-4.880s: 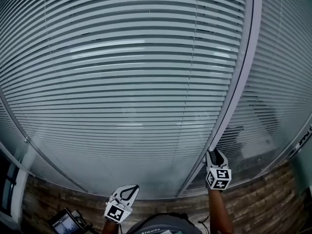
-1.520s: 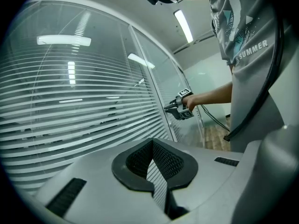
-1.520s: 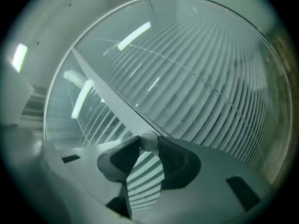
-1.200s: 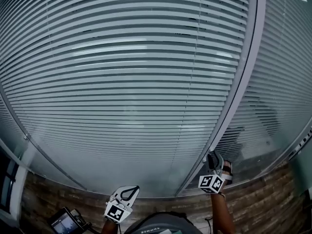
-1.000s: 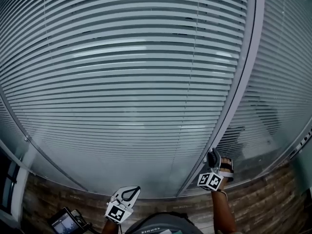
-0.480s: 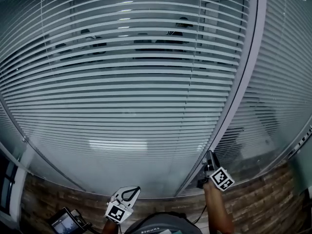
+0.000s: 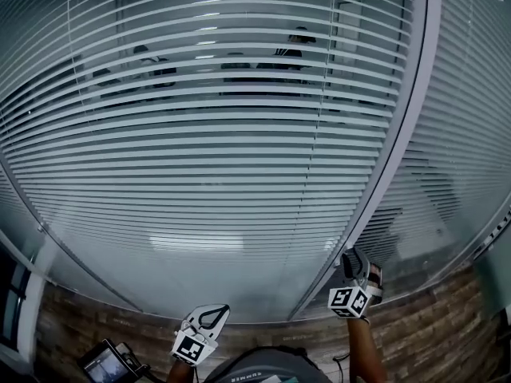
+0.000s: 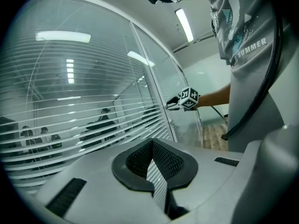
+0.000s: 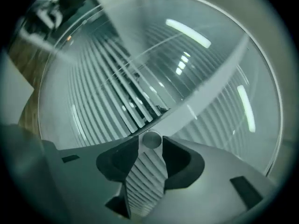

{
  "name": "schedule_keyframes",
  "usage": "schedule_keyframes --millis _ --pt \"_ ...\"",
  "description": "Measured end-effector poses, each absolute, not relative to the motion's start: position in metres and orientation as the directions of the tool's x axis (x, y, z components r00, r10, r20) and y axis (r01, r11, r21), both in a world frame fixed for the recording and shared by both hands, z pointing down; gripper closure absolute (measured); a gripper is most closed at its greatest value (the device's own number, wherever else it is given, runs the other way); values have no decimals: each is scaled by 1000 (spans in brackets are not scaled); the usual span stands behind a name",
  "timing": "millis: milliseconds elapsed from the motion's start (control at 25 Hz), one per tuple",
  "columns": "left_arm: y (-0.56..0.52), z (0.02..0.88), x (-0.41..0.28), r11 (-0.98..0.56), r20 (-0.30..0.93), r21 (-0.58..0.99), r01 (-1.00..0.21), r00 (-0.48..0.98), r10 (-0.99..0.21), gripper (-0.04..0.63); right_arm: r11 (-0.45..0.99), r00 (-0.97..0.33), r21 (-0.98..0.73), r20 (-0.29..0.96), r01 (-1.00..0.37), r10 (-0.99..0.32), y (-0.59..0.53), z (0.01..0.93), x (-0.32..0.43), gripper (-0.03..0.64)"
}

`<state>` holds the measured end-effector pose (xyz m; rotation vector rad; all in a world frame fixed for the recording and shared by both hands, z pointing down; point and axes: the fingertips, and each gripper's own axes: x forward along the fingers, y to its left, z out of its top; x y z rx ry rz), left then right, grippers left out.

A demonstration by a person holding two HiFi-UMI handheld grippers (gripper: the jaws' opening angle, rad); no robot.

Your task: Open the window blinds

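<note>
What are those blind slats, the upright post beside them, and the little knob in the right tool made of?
Slats: probably painted aluminium or plastic; they are thin, pale strips with an even sheen, behind glass.
Post: likely coated metal; it is smooth, matte and grey.
Knob: seemingly metal; it has a dull silver round face.

Pale grey striped blinds (image 7: pixel 207 166), silver-grey frame (image 7: pixel 402 134), brown wood-grain floor (image 7: pixel 435 333).

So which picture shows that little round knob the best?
The right gripper view. The round knob sits close up between the jaws of the right gripper, which pinch it. In the head view that gripper covers it. In the left gripper view it is too far away to make out.
</note>
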<state>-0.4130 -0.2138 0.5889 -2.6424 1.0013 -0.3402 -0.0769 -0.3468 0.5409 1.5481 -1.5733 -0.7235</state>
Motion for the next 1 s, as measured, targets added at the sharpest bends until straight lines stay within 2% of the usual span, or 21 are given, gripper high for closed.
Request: schedule_keyframes --millis 80,200,280,360,400,440,480,520,560,600,640,720,840,1000 --pt "-214 587 -414 -710 107 -337 -618 724 -681 600 85 103 935 127 -344 -987 -352 541 -78 497" --pt "-212 592 -415 -716 132 -357 -600 726 -675 600 67 107 956 101 -287 -989 -358 542 -75 499" --pt "-210 594 -416 -717 139 -362 -596 726 -673 600 49 83 927 86 -372 -993 -357 539 -76 499" --pt "-210 594 -416 -716 138 -355 -601 724 -676 600 44 42 808 84 -588 -996 -356 536 -75 500" --pt "-210 594 -415 -715 137 -354 -603 723 -677 600 48 8 665 82 -745 -997 -356 536 -73 500" --pt "-209 595 -416 -715 140 -357 -601 723 -677 600 58 -32 438 66 -897 -997 -356 536 -71 500" --pt "-209 598 -416 -716 144 -360 -598 723 -676 600 72 -68 147 33 -987 -997 -356 536 -68 500" --pt "-209 598 -416 -716 143 -359 -598 723 -676 600 88 -88 -141 -9 -986 -996 -357 536 -65 500" --pt "-209 596 -415 -716 136 -354 -602 724 -676 600 103 -93 -359 -45 -928 -995 -357 536 -62 500" --pt "-209 594 -412 -716 127 -349 -605 726 -676 600 113 -90 -492 -70 -863 -994 -357 535 -59 500" --pt "-210 592 -409 -717 123 -348 -604 728 -674 600 117 -87 -553 -81 -825 -993 -358 535 -55 500" --pt "-211 595 -404 -721 132 -356 -595 732 -669 600 118 -92 -547 -75 -829 -993 -360 537 -50 500" --pt "-209 593 -405 -723 130 -348 -597 733 -668 600 115 -100 -450 -56 -886 -993 -357 534 -53 500" --pt "-205 596 -407 -728 142 -363 -582 737 -661 600 91 -91 -152 -12 -984 -996 -354 531 -62 500"
